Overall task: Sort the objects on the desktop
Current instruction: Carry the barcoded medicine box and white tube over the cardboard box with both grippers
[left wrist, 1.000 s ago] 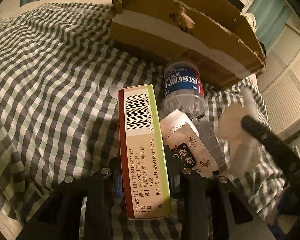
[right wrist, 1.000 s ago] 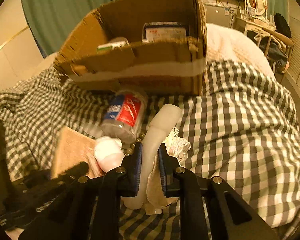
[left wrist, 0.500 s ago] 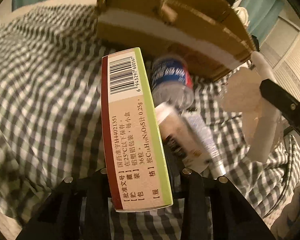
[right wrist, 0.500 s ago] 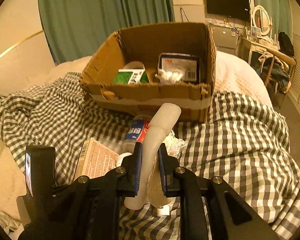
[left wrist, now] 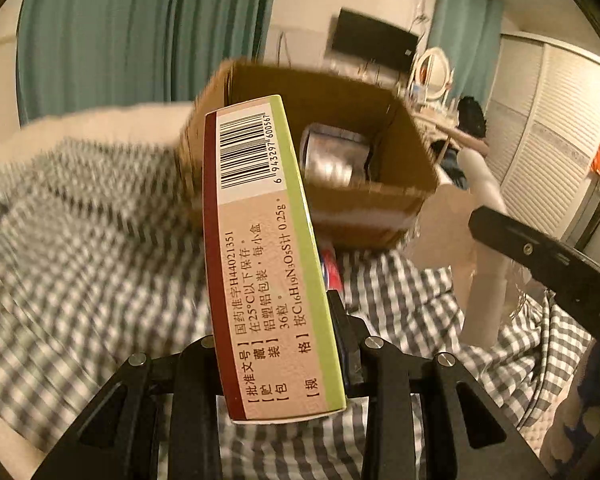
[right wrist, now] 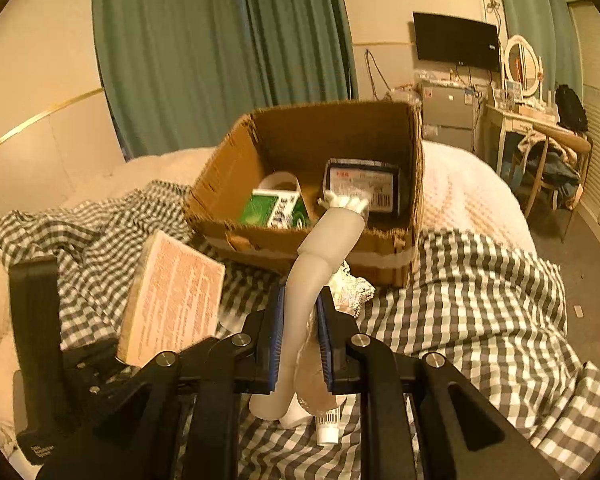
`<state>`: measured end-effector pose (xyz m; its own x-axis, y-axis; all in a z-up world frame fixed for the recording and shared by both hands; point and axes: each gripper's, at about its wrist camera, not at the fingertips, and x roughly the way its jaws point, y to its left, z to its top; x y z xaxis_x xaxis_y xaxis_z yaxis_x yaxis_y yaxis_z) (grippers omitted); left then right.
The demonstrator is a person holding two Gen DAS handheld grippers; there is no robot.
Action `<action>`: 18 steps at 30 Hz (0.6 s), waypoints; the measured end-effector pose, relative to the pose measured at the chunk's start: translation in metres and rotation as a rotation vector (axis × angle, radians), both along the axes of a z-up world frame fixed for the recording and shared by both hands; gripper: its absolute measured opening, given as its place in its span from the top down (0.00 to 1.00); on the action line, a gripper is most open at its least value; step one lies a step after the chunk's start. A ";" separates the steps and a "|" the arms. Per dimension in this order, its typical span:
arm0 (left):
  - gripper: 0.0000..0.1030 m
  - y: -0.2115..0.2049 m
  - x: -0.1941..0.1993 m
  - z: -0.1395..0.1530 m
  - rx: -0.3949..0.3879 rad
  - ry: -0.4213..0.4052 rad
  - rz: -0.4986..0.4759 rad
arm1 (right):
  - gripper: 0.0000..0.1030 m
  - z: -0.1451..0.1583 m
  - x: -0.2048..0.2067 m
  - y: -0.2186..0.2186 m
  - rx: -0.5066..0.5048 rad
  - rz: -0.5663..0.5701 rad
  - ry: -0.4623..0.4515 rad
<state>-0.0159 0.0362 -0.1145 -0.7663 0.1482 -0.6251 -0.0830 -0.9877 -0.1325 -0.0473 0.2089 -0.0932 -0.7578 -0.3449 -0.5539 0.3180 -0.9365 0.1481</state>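
Two grippers each carry one item above a gingham-covered bed. The left gripper [left wrist: 276, 344] has its jaws closed on a medicine box [left wrist: 266, 256], a long carton with a peach face of black Chinese print, a dark red band on one edge, a lime green band on the other, and a white barcode panel at the far end. The medicine box juts up toward 12 o'clock in the left wrist view, overlapping the near wall of the cardboard box [left wrist: 414, 178]; from the right wrist view it sits at 9 o'clock, short of the carton's torn rim.

The cardboard box stands open on the checked cloth [right wrist: 480, 308], with white tape along its front. Inside lie a green-and-white packet [right wrist: 274, 208], a white cup [right wrist: 278, 181] behind it, and a dark packet [right wrist: 362, 188] at the right.

The right gripper [right wrist: 300, 336] clamps a pale plastic doll arm [right wrist: 320, 264], bent at the elbow, its small white hand reaching toward 12 o'clock over the carton's front edge. A lace scrap [right wrist: 352, 288] shows just right of it.
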 end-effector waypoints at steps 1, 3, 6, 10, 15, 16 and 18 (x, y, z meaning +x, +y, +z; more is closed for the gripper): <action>0.68 -0.001 0.003 0.008 -0.015 0.031 -0.001 | 0.85 0.005 0.003 0.001 -0.005 0.000 0.015; 0.68 -0.001 0.008 0.023 -0.036 0.085 -0.009 | 0.85 0.012 0.007 0.001 -0.011 0.001 0.036; 0.68 -0.001 0.014 0.045 -0.065 0.156 -0.025 | 0.85 0.025 0.015 0.003 -0.017 0.002 0.080; 0.68 -0.002 0.020 0.070 -0.067 0.215 -0.052 | 0.85 0.043 0.027 0.005 -0.035 0.013 0.140; 0.68 -0.004 0.025 0.093 -0.069 0.267 -0.076 | 0.85 0.061 0.038 0.009 -0.058 0.023 0.193; 0.68 -0.005 0.025 0.097 -0.071 0.276 -0.080 | 0.85 0.064 0.040 0.009 -0.059 0.024 0.205; 0.68 -0.009 0.024 0.107 -0.064 0.289 -0.089 | 0.85 0.068 0.043 0.010 -0.057 0.022 0.220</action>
